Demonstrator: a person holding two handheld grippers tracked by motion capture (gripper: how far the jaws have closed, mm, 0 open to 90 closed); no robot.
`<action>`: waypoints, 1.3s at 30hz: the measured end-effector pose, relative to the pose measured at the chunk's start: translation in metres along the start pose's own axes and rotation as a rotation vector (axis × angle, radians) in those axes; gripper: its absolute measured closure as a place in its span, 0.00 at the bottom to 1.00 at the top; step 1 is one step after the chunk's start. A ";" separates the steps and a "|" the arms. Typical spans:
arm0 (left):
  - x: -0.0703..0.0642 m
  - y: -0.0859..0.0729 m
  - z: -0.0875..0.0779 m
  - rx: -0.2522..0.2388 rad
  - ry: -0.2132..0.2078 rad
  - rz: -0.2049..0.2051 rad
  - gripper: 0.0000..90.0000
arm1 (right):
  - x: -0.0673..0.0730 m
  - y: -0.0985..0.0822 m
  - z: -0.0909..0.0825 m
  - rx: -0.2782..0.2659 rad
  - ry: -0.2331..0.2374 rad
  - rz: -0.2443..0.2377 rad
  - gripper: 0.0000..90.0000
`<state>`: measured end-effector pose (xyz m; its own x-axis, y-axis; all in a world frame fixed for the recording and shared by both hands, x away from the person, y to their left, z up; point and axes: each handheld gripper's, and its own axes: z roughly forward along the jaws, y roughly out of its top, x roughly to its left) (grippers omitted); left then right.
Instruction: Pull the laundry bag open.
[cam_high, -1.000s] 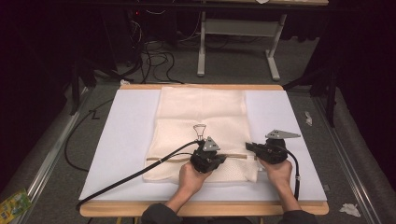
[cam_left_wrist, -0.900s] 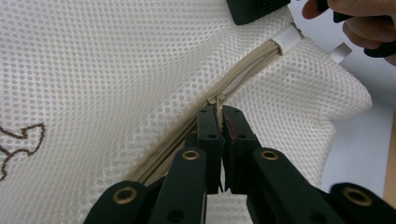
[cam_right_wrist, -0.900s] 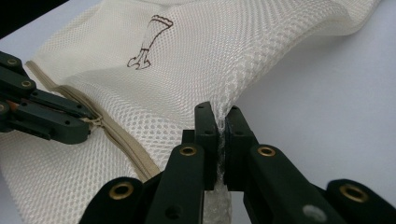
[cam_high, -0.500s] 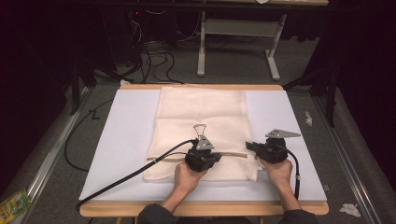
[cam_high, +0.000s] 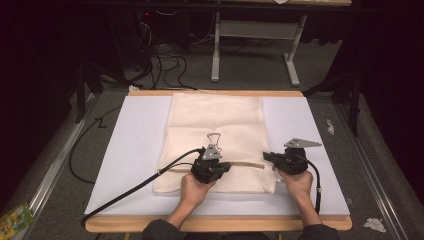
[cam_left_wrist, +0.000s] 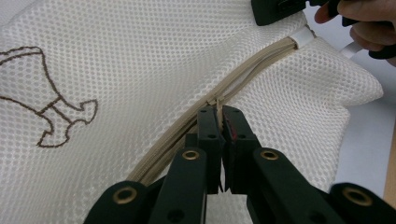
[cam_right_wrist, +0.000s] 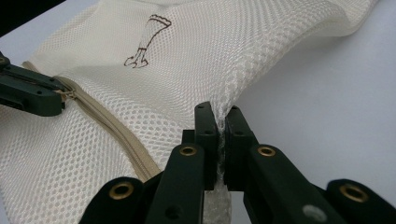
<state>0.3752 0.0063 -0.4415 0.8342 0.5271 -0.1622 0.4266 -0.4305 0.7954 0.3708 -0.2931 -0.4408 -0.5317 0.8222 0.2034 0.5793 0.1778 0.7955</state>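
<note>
**Two grippers working a mesh bag's zipper**

On the white table (cam_high: 125, 150), a cream mesh bag (cam_high: 217, 125) is lying flat. The left gripper (cam_left_wrist: 218, 122) is pinching the zipper pull (cam_left_wrist: 217, 105) tight, while the right gripper (cam_right_wrist: 217, 128) is clamping the bag's edge near the zipper (cam_right_wrist: 112, 126).

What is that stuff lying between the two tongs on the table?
In the high view, the beige zipper of the cream mesh bag runs from the left tongs to the right tongs.

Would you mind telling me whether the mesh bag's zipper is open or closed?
Partly closed: the zipper teeth are meshed between the left gripper and the bag's edge.
</note>
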 end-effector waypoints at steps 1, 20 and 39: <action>0.001 -0.001 -0.001 -0.002 0.002 -0.006 0.97 | 0.000 0.000 0.000 -0.001 0.001 0.001 0.98; 0.009 -0.007 -0.017 -0.040 0.025 -0.024 0.97 | 0.000 0.001 0.000 0.000 -0.010 -0.004 0.98; 0.014 -0.012 -0.030 -0.054 0.030 -0.034 0.97 | 0.001 0.001 0.001 -0.001 -0.006 -0.013 0.98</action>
<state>0.3717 0.0407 -0.4357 0.8084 0.5627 -0.1730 0.4344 -0.3718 0.8204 0.3719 -0.2915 -0.4407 -0.5354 0.8229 0.1901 0.5719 0.1877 0.7985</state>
